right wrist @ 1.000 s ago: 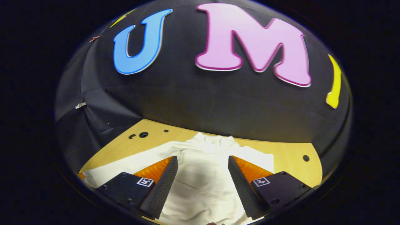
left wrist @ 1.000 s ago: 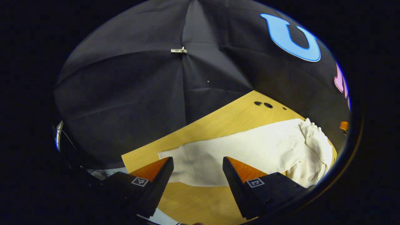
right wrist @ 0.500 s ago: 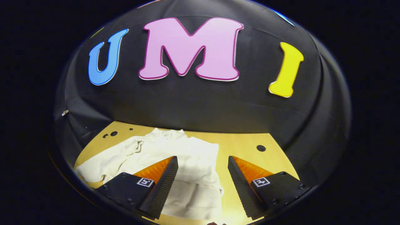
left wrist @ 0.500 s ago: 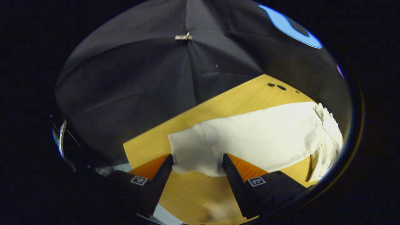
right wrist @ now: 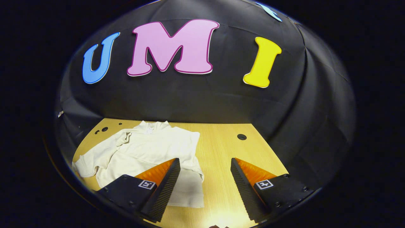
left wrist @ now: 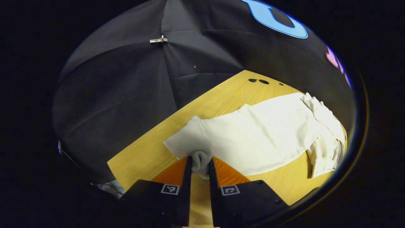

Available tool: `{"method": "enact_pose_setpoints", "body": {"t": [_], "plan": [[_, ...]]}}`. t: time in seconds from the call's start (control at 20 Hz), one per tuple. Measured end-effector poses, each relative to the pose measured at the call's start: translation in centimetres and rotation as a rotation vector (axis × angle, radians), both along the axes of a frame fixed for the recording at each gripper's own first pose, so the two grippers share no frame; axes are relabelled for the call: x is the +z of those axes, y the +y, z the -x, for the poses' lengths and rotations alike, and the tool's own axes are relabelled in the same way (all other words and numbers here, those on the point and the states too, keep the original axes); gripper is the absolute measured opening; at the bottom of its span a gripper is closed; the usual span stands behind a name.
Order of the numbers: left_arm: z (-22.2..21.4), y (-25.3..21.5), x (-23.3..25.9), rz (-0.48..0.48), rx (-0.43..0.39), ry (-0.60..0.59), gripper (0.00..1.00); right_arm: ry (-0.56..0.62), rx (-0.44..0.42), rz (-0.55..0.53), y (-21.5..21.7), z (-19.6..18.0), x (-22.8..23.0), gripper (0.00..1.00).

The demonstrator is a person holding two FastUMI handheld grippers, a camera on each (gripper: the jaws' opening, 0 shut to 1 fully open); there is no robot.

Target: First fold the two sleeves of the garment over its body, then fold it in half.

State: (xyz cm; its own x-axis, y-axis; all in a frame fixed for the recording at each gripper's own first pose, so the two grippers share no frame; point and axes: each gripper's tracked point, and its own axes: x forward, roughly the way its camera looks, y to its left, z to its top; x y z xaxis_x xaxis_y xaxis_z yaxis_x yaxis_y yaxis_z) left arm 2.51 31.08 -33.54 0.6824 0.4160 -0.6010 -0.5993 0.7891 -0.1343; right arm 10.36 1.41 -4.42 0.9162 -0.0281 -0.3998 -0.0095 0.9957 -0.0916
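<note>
The wooden table holds a cream top, spread out flat near its left side. One sleeve lies stretched out to the side, not yet folded over the body. The left gripper has closed its two fingers on the sleeve's cuff, likely so it can lift it across. The right gripper is wide open and holds nothing, hanging above bare wood just beside the top.
</note>
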Motion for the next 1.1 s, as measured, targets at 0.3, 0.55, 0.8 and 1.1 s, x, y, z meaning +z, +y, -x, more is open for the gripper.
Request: {"method": "enact_pose_setpoints", "body": {"t": [0.3,0.55,0.8,1.1], "plan": [[-1.4,-0.7,0.6,0.100,-0.022,-0.065,0.10,-0.001,-0.032,-0.023,-1.6,2.8,-0.5,0.98],[-2.2,-1.7,1.5,0.149,0.024,-0.072,0.06,0.037,0.004,-0.013,-2.2,2.5,-2.2,0.98],[-4.7,-1.6,6.0,0.123,0.034,-0.122,0.06,0.027,0.049,0.006,-2.3,2.1,-2.7,0.98],[-11.1,-2.9,11.8,0.077,-0.009,-0.159,0.07,0.050,0.040,-0.009,-3.2,1.9,-4.9,0.98]]}}
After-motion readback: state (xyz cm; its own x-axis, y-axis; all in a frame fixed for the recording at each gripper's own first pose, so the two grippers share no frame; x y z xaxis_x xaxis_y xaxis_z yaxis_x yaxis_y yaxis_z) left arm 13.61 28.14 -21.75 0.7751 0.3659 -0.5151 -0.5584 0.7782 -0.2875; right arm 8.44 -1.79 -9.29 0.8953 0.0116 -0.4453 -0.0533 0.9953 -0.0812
